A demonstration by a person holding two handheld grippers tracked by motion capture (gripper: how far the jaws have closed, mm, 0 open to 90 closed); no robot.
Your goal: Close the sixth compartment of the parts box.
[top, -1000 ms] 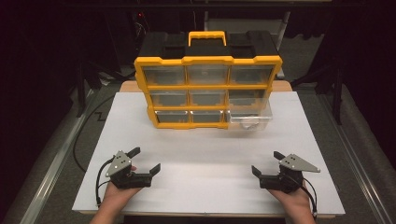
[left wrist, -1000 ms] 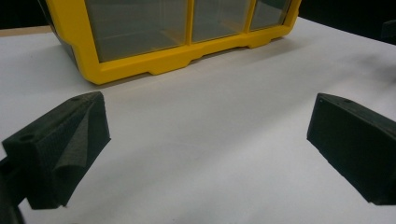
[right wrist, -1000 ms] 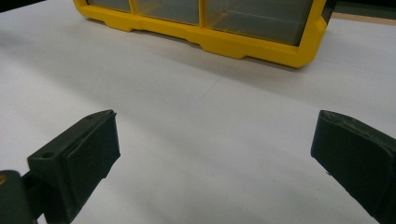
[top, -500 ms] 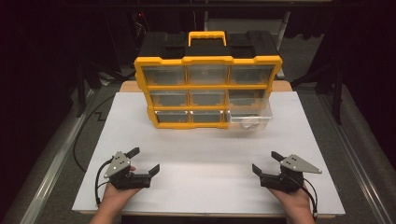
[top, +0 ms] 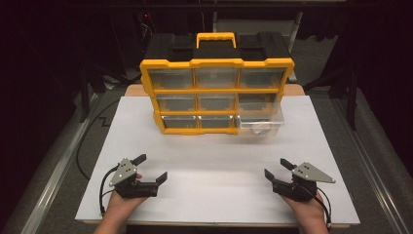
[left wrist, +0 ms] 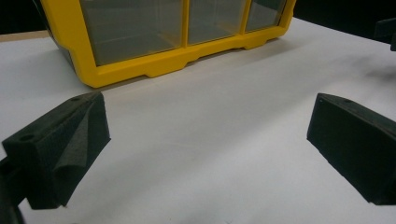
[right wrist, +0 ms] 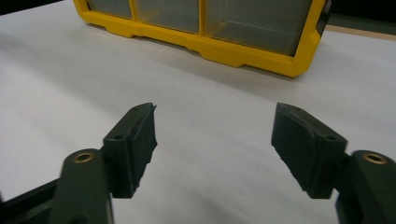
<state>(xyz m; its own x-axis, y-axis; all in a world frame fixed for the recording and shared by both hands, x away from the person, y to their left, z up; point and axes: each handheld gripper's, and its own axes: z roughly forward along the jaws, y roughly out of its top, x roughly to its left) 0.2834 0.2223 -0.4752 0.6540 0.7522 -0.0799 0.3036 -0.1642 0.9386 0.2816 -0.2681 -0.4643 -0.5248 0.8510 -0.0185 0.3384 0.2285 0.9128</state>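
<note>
A yellow and black drawer organizer (top: 216, 92) stands upright at the far middle of the white board (top: 214, 161). Its bottom right clear drawer (top: 259, 126) is pulled out, with something small and pale inside. My left gripper (top: 152, 167) rests near the front left, jaws wide apart over bare board (left wrist: 208, 123). My right gripper (top: 275, 167) rests near the front right, open. Its jaws have just been closing, with nothing between them (right wrist: 215, 123). Both gripper views face the organizer's lowest drawer row (left wrist: 177, 42) (right wrist: 210, 32).
The board lies on a wooden table (top: 134, 90) whose edge shows behind the organizer. Dark floor and stands surround the table. A cable (top: 83, 151) trails along the floor on the left. The right gripper's jaw tip (left wrist: 385, 32) shows at the left gripper view's edge.
The right gripper's jaws have drawn closer together. Both hands have stayed in place, and the left gripper's jaws look unchanged.
</note>
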